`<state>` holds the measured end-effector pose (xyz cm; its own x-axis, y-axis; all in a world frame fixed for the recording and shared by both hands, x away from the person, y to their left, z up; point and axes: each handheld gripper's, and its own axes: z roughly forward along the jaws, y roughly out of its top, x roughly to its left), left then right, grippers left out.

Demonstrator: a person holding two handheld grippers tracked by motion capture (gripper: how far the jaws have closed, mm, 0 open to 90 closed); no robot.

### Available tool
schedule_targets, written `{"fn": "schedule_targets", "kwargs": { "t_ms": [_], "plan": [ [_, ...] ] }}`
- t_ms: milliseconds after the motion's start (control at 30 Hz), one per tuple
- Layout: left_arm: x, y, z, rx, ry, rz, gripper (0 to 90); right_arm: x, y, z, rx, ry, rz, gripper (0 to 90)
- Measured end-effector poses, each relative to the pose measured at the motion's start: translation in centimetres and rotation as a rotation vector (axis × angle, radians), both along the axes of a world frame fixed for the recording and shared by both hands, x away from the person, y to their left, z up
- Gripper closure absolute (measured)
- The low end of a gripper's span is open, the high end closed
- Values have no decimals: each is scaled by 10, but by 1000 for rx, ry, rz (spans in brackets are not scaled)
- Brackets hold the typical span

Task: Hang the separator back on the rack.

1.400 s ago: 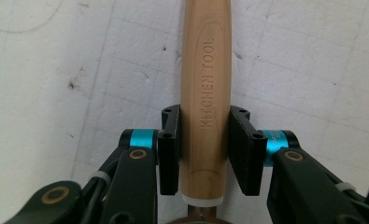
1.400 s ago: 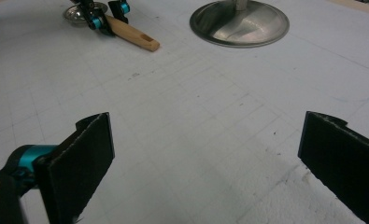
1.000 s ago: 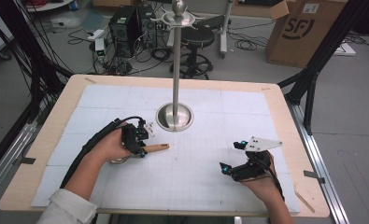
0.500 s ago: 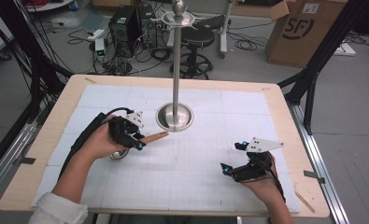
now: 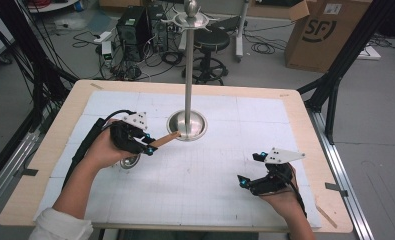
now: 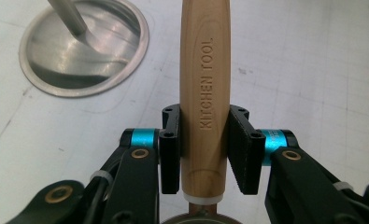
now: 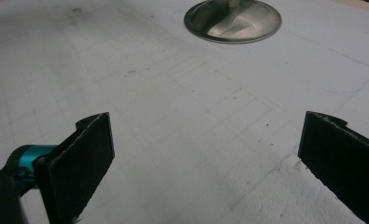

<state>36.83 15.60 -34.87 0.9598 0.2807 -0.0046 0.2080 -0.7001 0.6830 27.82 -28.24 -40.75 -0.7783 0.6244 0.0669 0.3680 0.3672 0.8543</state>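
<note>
One wooden-handled utensil [image 6: 204, 93]: left hand-held gripper [image 5: 146, 146] is clamping its handle, holding it above the counter [image 5: 45, 165] beside one steel stand [image 5: 187, 125]. Right hand-held gripper [image 5: 248, 170] is resting wide open, holding nothing.

Pale wooden handle [image 6: 204, 93], silver stand base [image 6: 84, 46], white gridded mat [image 5: 210, 175].

High view: you look forward and down at the table [image 5: 50, 150].
Gripper views: close, low; both share the stand base [image 6: 84, 51].
</note>
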Motion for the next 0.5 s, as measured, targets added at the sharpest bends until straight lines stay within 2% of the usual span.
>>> {"fn": "schedule_targets", "kwargs": {
  "t_ms": [67, 267, 400, 500],
  "plan": [
    [0, 3, 2, -24, -2, 6, 681, 0, 0, 0, 1, 1, 1, 21],
    [-4, 11, 6, -133, -19, 26, 681, 1, 3, 0, -3, 3, 11, 21],
    [-9, 14, 8, -152, -35, 43, 681, 3, 5, -1, -5, 3, 16, 21],
    [-14, 18, 6, -208, -52, 59, 681, 3, 4, -1, -4, 6, 12, 21]
  ]
}}
